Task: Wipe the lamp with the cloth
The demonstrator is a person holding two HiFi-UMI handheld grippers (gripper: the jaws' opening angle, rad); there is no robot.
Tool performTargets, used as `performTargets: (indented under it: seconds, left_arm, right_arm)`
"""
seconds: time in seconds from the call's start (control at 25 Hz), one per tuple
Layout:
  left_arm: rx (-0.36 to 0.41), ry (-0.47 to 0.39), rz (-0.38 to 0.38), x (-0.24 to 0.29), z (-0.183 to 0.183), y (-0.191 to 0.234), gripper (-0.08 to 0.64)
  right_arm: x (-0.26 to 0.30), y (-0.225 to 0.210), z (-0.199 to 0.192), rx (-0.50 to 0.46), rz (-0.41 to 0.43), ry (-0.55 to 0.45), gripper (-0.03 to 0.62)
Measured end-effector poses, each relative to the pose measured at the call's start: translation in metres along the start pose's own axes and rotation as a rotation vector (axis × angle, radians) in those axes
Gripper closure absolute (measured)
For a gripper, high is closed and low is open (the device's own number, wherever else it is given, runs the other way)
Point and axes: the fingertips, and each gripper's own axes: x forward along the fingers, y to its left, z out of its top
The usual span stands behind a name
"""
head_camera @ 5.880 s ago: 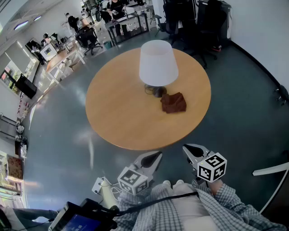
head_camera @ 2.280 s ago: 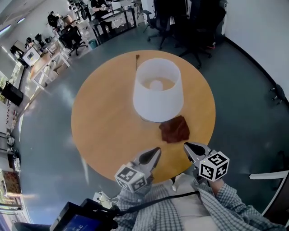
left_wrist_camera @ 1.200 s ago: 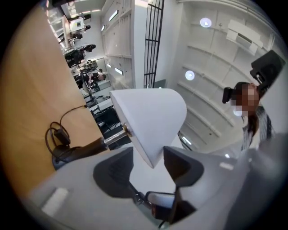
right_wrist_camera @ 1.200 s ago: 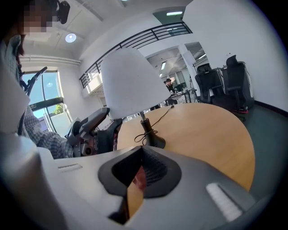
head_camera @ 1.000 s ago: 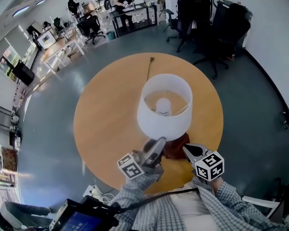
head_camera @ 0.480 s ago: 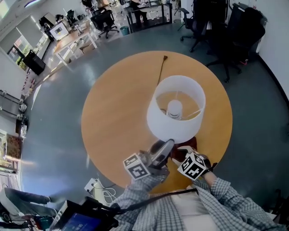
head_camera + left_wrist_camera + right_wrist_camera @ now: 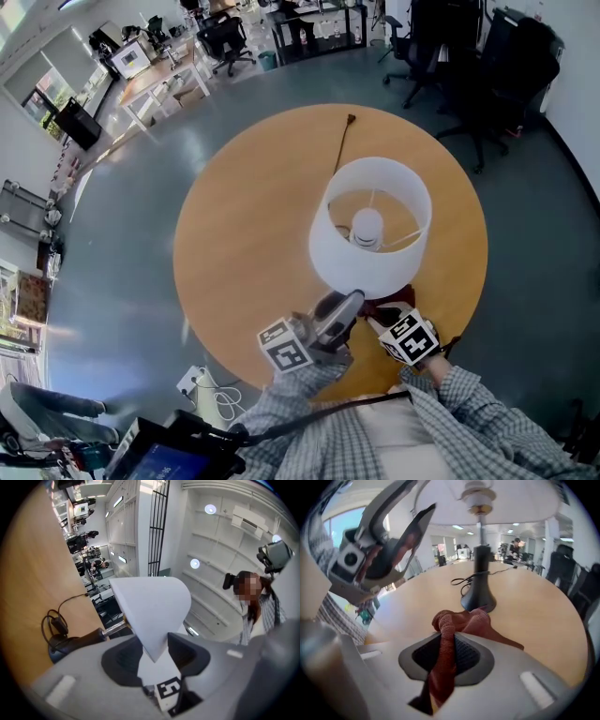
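The lamp's white shade (image 7: pixel 370 225) stands on the round wooden table (image 7: pixel 244 234). My left gripper (image 7: pixel 347 305) reaches the shade's near lower rim; in the left gripper view that rim (image 7: pixel 150 606) sits pinched between the dark pads of the left gripper (image 7: pixel 154 656), which is shut on it. The brown cloth (image 7: pixel 386 307) lies under the shade by the dark lamp base (image 7: pixel 478 599). My right gripper (image 7: pixel 377 321) points down at it. Its jaws have just been closing, and a fold of the cloth (image 7: pixel 445 648) is squeezed between them.
The lamp's cord (image 7: pixel 342 145) runs over the far side of the table, and part of it curls by the base (image 7: pixel 464 581). Black office chairs (image 7: pixel 469 75) stand beyond the table. A power strip (image 7: pixel 202 384) lies on the floor near the front edge.
The right gripper has dropped down and forward under the shade onto the cloth, and now has a fold of it. The left gripper stays at the shade's rim.
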Motion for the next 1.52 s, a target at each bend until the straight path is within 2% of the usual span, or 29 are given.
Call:
performTargets:
  seconds: [0.08,0.16,0.28,0.36,0.48,0.68,0.84,0.92,1.04,1.32,1.52]
  left_arm:
    - [0.002,-0.002,0.004,-0.001,-0.001,0.002,0.393]
    - [0.004,-0.004,0.007,-0.001,0.0,0.003,0.393]
    - [0.008,-0.007,0.011,-0.001,-0.001,0.004,0.394]
    - [0.009,-0.006,0.013,0.0,-0.002,0.004,0.394]
    - [0.008,-0.006,0.014,0.003,-0.001,0.005,0.396]
    - [0.013,-0.004,0.017,0.002,-0.002,0.005,0.396]
    - [0.014,-0.004,0.02,0.0,-0.001,0.003,0.396]
    - [0.012,-0.006,0.023,0.001,-0.002,0.003,0.396]
    - [0.007,-0.004,0.026,0.002,-0.003,0.003,0.396]
    - [0.009,0.0,0.028,-0.001,-0.002,0.002,0.396]
    - [0.004,-0.003,0.03,-0.001,-0.002,-0.001,0.396]
  right_arm:
    - [-0.019,-0.015,0.004,0.168,0.01,-0.085,0.52]
    - [-0.043,-0.032,0.01,0.29,-0.001,-0.167,0.52]
    - [-0.088,-0.059,0.024,0.414,-0.048,-0.3,0.522]
    - [-0.123,-0.076,0.041,0.461,-0.089,-0.402,0.522]
    - [-0.177,-0.097,0.084,0.444,-0.145,-0.557,0.522]
    - [-0.257,-0.106,0.175,0.261,-0.225,-0.772,0.522]
    - [-0.29,-0.099,0.23,0.206,-0.191,-0.911,0.522]
    - [-0.287,-0.099,0.242,0.222,-0.142,-0.944,0.522]
    - [-0.271,-0.107,0.239,0.294,-0.08,-0.95,0.522]
    - [-0.22,-0.135,0.2,0.431,-0.038,-0.86,0.522]
    - [-0.203,-0.144,0.184,0.456,-0.015,-0.793,0.522]
